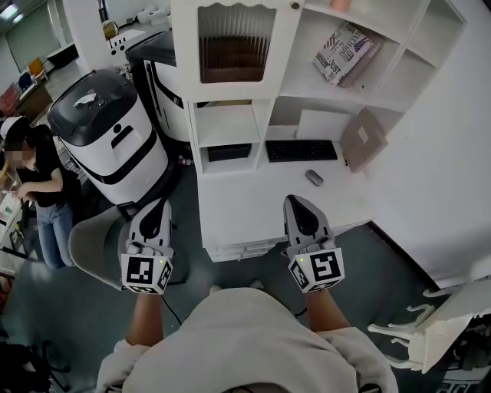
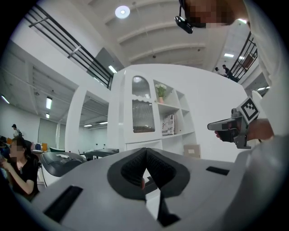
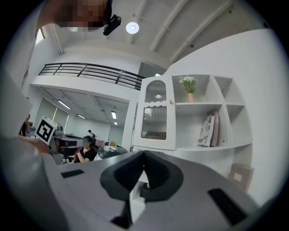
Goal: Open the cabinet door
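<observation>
The white cabinet's door (image 1: 236,46) has a ribbed glass pane and a small knob (image 1: 294,5) at its right edge; it hangs at the top of the shelf unit above the desk (image 1: 253,196). It looks closed in both gripper views (image 2: 142,106) (image 3: 156,115). My left gripper (image 1: 159,204) (image 2: 145,151) is held level short of the desk's left front, shut and empty. To its right, my right gripper (image 1: 294,199) (image 3: 144,153) hovers over the desk's front edge, also shut with nothing in it. Both are well away from the door.
On the desk lie a black keyboard (image 1: 301,150), a mouse (image 1: 314,177) and a cardboard piece (image 1: 363,138); books (image 1: 345,52) lean on a shelf. White-and-black machines (image 1: 107,134) stand at the left, with a person (image 1: 38,184) beside them. A grey chair (image 1: 96,246) and a white chair (image 1: 430,322) flank me.
</observation>
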`<state>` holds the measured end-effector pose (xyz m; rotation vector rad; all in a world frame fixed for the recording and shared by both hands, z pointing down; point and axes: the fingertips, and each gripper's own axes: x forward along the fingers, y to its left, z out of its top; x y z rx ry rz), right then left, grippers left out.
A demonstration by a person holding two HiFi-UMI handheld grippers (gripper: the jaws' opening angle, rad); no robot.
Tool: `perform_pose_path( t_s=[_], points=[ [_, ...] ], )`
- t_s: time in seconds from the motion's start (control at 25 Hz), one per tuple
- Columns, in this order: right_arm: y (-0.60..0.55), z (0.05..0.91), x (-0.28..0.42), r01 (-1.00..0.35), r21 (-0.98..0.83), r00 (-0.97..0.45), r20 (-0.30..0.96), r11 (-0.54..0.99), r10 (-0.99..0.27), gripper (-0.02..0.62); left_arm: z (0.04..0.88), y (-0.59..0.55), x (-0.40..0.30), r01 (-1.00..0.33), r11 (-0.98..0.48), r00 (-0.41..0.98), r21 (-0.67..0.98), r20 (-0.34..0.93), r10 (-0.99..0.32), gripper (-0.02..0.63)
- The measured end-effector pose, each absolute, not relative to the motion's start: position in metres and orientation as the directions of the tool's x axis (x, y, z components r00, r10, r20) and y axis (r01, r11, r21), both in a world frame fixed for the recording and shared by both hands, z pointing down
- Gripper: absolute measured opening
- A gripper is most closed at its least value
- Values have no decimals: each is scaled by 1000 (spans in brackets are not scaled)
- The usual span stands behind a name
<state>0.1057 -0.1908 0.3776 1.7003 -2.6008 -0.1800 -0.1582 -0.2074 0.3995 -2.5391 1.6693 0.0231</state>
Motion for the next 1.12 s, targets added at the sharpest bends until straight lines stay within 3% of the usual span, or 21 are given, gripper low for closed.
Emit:
perform_pose_path(
  t_s=[0.32, 0.48, 0.6, 0.76, 1.12],
  points=[
    [-217, 367, 124, -913, 114, -400, -61, 392, -914, 25, 393, -224, -151, -931, -358, 364, -70, -83, -928, -3],
    [-228, 363, 132, -911, 109, -405, -60, 397, -913, 160, 395, -233, -146, -933, -353, 358, -72, -81, -930, -3],
    [-232, 362, 137, -914, 102, -400, -65, 393, -914, 224, 397, -236, -147, -936, -346, 351, -71, -74, -934, -3],
    [-238, 354, 139, -914, 120, -399, -75, 389, -914, 264, 397, -239, -147, -938, -340, 345, -74, -72, -936, -3],
    [-266, 318, 136, -900, 210, -411, -116, 382, -904, 233, 395, -242, -146, -937, -339, 345, -78, -78, -935, -3]
  ],
)
